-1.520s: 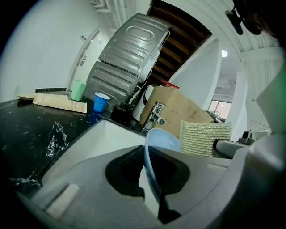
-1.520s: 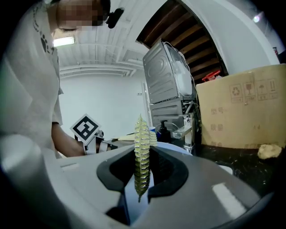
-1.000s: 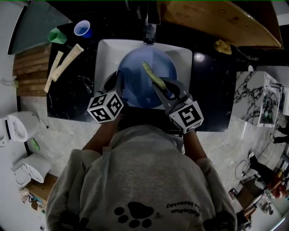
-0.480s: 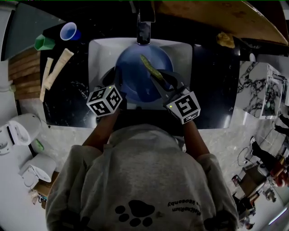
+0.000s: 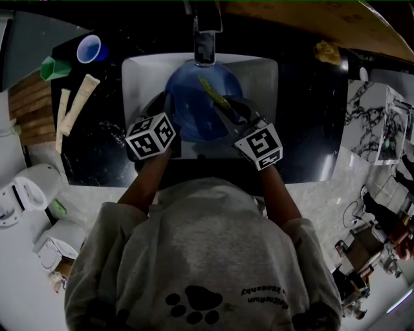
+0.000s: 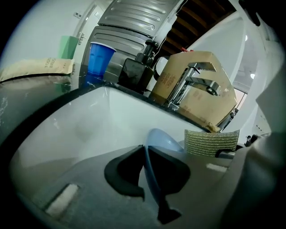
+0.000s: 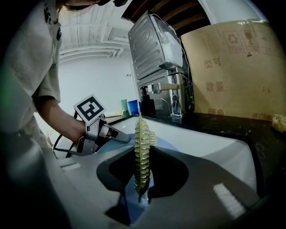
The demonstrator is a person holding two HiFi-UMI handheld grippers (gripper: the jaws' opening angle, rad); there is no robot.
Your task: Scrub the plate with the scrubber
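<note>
A blue plate is held over the white sink. My left gripper is shut on the plate's left rim. In the left gripper view the rim runs edge-on between the jaws. My right gripper is shut on a yellow-green mesh scrubber, which lies against the plate's face. The right gripper view shows the scrubber standing upright between the jaws, the plate behind it and my left gripper at the left. From the left gripper view, the scrubber shows past the plate.
A tap stands behind the sink. On the black counter to the left are a blue cup, a green cup and two cream tubes. A yellow sponge and a cardboard box are at the right.
Both grippers have sunk lower into the sink, carrying the plate and the scrubber with them. Both grips are unchanged.
</note>
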